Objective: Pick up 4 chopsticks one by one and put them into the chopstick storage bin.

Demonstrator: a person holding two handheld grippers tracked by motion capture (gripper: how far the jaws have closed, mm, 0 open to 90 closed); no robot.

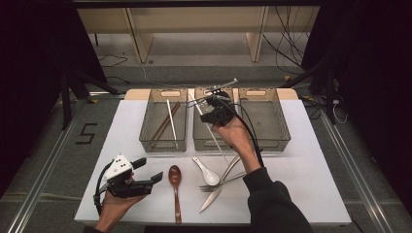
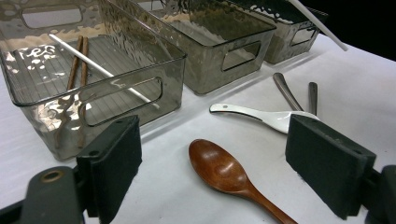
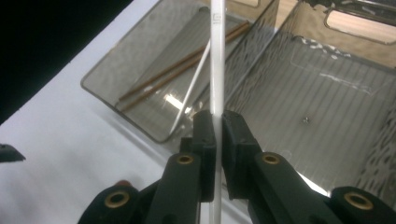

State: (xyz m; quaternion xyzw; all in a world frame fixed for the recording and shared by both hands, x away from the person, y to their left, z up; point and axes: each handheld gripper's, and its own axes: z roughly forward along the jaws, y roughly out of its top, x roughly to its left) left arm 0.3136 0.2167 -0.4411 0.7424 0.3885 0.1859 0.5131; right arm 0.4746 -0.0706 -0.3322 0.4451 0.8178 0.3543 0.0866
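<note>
1. Right claw (image 3: 218, 135) is clenched on a white chopstick (image 3: 217, 56); the right gripper view shows both pads pressed against the stick, which runs straight up past them.
2. In the high view the right claw (image 1: 214, 109) hangs over the middle bin (image 1: 201, 141), and the chopstick (image 1: 214, 136) slants down behind the hand toward the bench (image 1: 301, 160).
3. Left claw (image 2: 219, 168) is released: its jaws stand wide with nothing between them. In the high view it rests low at the near left of the bench (image 1: 141, 177).
4. Judged aim: the chopstick belongs in the left bin (image 1: 145, 136), which already holds a white stick (image 1: 171, 121) and a brown pair (image 1: 163, 125).
5. Risk: the grip sits near one end of a thin, smooth stick, so the long free end could pivot or slip out between the pads.
6. Risk: the trailing end could knock a bin wall while crossing, or the stick could drop into the middle bin if let go too soon.
7. The high view alone gives the layout: three bins in a row, the right bin (image 1: 284, 138), and the wooden spoon (image 1: 175, 180), white spoon (image 1: 208, 174) and metal cutlery (image 1: 221, 182) in front.
8. The right gripper view alone confirms pad contact and shows a small mark near the chopstick's far end.
9. The left gripper view gives close detail of the wooden spoon (image 2: 224, 170) lying just ahead of the open jaws
</note>
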